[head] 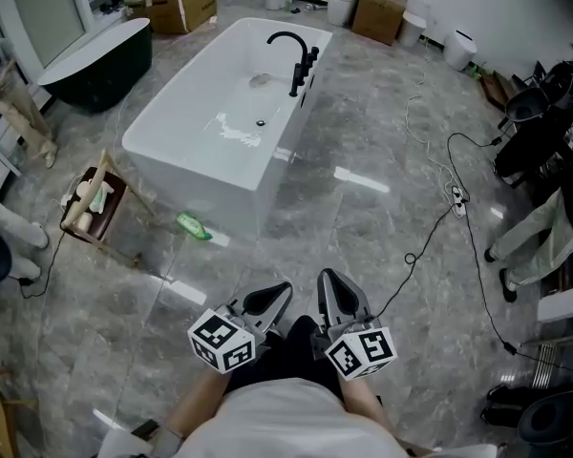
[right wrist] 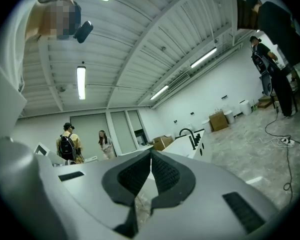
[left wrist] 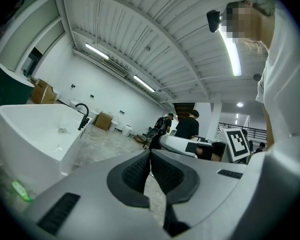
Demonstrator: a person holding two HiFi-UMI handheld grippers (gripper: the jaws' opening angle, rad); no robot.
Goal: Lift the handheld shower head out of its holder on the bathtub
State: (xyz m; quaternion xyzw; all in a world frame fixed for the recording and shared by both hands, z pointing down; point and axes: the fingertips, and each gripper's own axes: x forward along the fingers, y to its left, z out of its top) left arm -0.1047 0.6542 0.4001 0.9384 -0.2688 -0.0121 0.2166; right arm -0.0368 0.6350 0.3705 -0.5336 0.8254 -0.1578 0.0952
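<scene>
Both grippers are held low and close to the person's body, side by side. The left gripper (head: pixel 278 293) has its jaws clenched together with nothing between them, and the right gripper (head: pixel 328 279) is the same, closed and empty. The handheld shower head (head: pixel 311 60) stands in its holder on the right rim of the white bathtub (head: pixel 208 175), just beside the curved black spout (head: pixel 288 50). It is well apart from both jaws, across the grey floor (head: pixel 363 218).

Was paved in glossy grey marbled floor (head: pixel 363 208), walled in white, roofed with ribbed ceiling (right wrist: pixel 140 44) and strip lights (right wrist: pixel 81 82); held a dark tub (head: pixel 95 65), cardboard boxes (head: pixel 181 8), trailing cables (head: pixel 411 258).
</scene>
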